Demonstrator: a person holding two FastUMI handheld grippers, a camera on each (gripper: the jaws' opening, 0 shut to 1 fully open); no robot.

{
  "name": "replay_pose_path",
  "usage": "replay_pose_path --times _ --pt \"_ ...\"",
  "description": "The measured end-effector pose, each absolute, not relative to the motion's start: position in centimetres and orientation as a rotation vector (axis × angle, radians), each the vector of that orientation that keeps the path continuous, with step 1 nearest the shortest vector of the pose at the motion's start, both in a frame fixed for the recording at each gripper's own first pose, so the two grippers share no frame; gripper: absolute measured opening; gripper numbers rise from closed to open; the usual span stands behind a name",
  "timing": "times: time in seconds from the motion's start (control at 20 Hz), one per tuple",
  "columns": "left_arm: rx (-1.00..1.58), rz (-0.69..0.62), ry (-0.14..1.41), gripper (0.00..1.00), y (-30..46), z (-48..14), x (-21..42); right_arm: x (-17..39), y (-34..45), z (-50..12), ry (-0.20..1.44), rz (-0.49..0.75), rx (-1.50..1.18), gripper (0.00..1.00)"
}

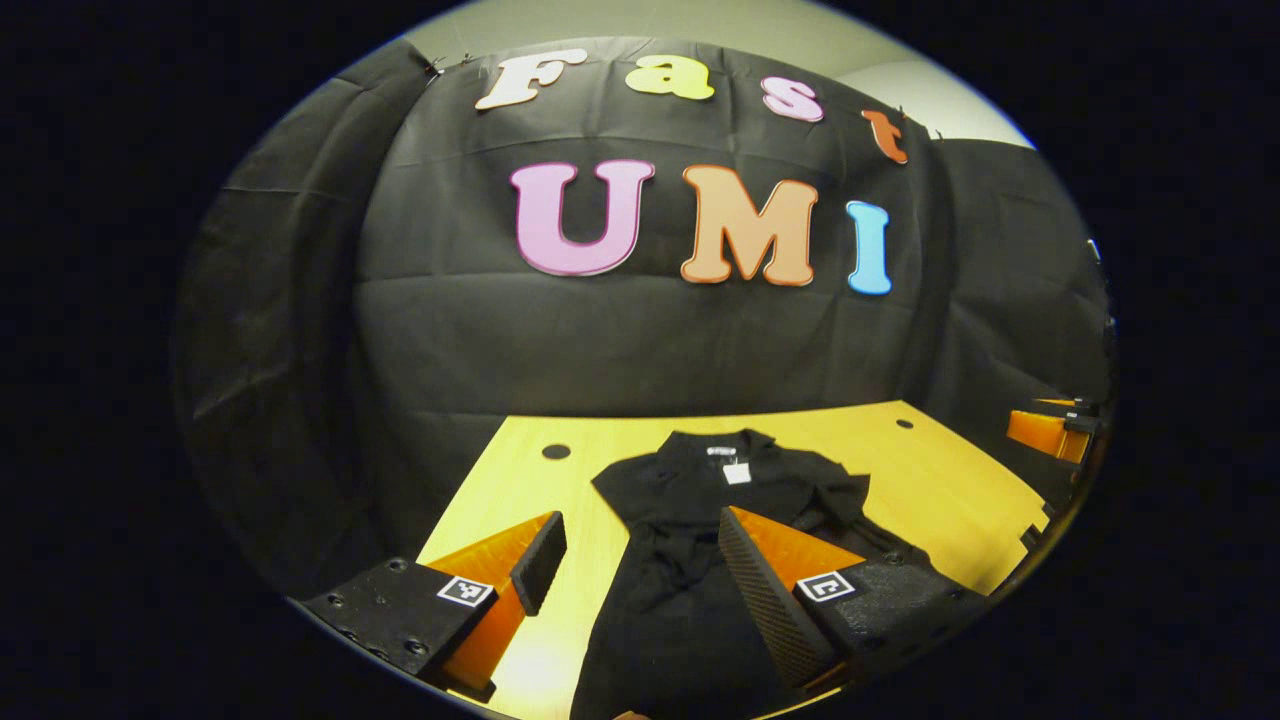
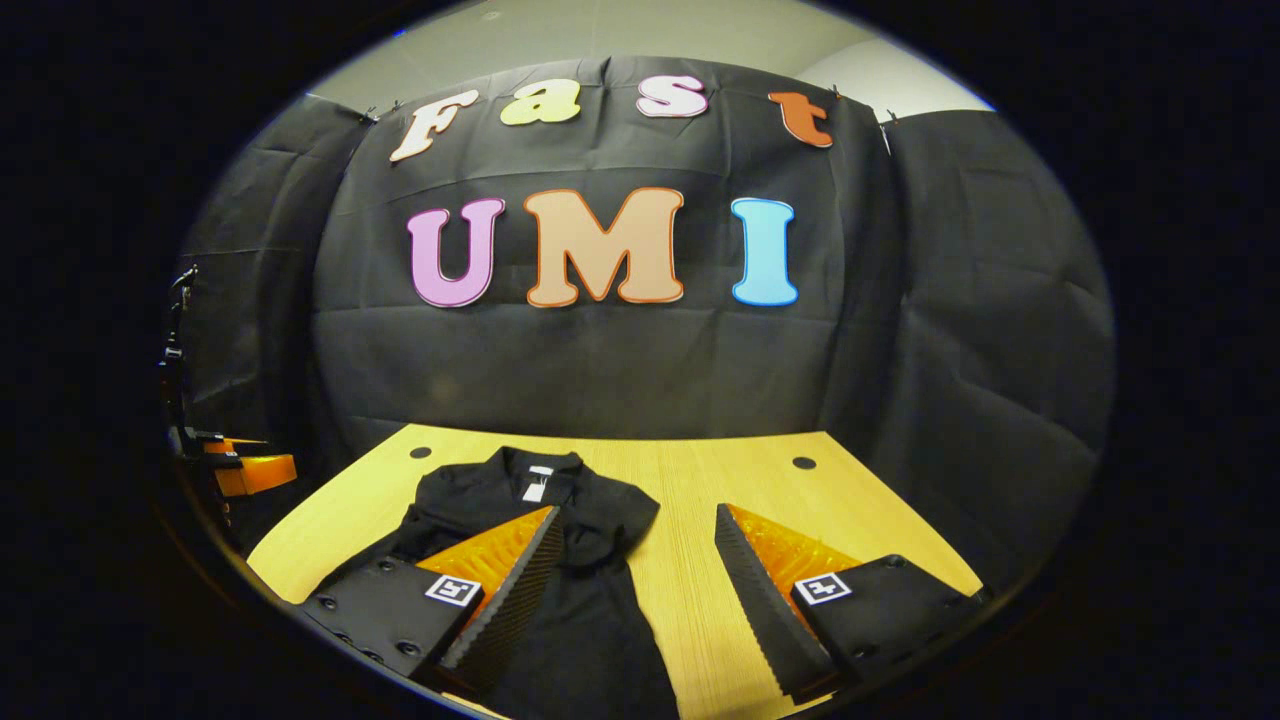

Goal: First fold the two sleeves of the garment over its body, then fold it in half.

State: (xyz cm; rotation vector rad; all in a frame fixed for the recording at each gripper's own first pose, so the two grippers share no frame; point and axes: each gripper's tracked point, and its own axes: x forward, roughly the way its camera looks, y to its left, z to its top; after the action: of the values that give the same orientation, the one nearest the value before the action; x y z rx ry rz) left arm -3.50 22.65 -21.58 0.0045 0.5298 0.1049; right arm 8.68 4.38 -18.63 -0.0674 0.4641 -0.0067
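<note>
A black garment (image 1: 690, 540) lies flat on the yellow wooden surface (image 1: 940, 480), collar toward the booth wall, with a small white neck label (image 1: 737, 473) too small to read. Both the left gripper (image 1: 640, 545) and right gripper (image 2: 635, 545) hover above it, fingers (image 2: 745, 580) spread apart, grasping nothing.

Both views are dim at the rim and bright at centre; overhead light puts glare on the wooden table (image 1: 540, 670) just ahead of the left gripper's fingers. Fisheye bending curves the table edges; focus is sharp
</note>
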Motion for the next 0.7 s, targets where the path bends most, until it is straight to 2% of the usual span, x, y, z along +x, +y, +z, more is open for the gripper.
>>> replay_pose_path --times 0.1,0.15,0.2,0.25,0.3,0.4,0.45,0.7 --pt "0.009 0.129 0.552 0.94 23.0 -22.3 -5.4 7.1 3.7 -19.8 0.495 -0.006 -0.075 0.98" --pt "0.011 0.137 0.567 0.98 23.1 -22.7 -6.2 6.3 3.5 -20.5 0.517 -0.004 -0.079 0.98" --pt "0.013 0.145 0.589 0.94 23.3 -23.5 -7.2 5.6 3.3 -21.3 0.537 0.001 -0.08 0.98" --pt "0.012 0.15 0.608 0.98 23.4 -24.1 -8.0 4.9 3.2 -21.9 0.555 0.005 -0.083 0.98" --pt "0.009 0.154 0.628 0.94 23.5 -24.7 -8.8 4.4 3.0 -22.6 0.574 0.006 -0.087 0.98" --pt "0.003 0.164 0.677 0.98 23.6 -26.5 -10.4 3.3 2.8 -24.0 0.61 0.008 -0.088 0.98" --pt "0.003 0.167 0.705 0.94 23.7 -27.4 -11.2 2.8 2.6 -24.7 0.63 0.008 -0.087 0.98" --pt "0.001 0.173 0.849 0.95 23.5 -31.7 -15.2 -0.6 2.6 -29.4 0.782 0.027 -0.101 0.98"
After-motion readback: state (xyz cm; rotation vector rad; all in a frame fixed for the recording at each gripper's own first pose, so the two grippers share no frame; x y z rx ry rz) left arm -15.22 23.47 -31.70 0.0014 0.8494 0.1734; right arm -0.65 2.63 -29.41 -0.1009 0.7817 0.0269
